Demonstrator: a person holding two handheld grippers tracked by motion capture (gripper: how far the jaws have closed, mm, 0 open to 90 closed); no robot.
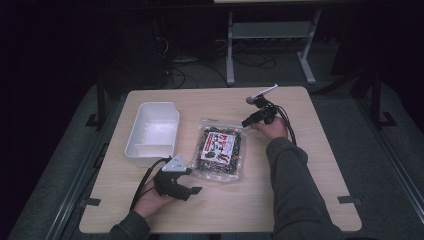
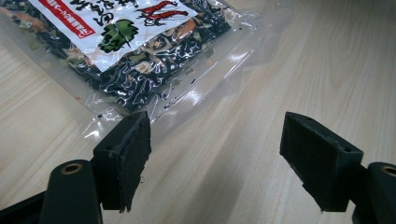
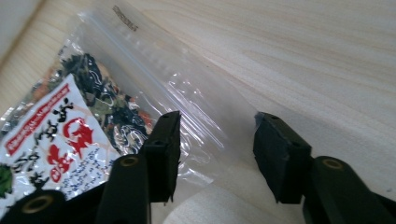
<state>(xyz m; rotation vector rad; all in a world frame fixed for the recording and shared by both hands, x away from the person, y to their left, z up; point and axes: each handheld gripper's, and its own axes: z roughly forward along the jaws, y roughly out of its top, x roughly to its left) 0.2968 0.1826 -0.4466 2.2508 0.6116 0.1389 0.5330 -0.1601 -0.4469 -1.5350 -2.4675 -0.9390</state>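
Black left tongs (image 1: 196,190): spread wide, holding nothing, one pad just beside the near corner of the packet (image 1: 218,150); hand low on the pale worktop (image 1: 300,200). Packet: clear plastic, dark dried contents, flat at mid-worktop right of a white tub (image 1: 152,131), long axis running near to far. Right tongs (image 1: 246,123): half spread, straddling the packet's clear far edge, not pinching; forearm reaching forward.

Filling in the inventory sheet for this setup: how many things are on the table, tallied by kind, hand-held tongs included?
White plastic bin: 1
Clear food bag of dark dried pieces with a printed label: 1
Black tongs: 2, left tongs and right tongs
Total: 4
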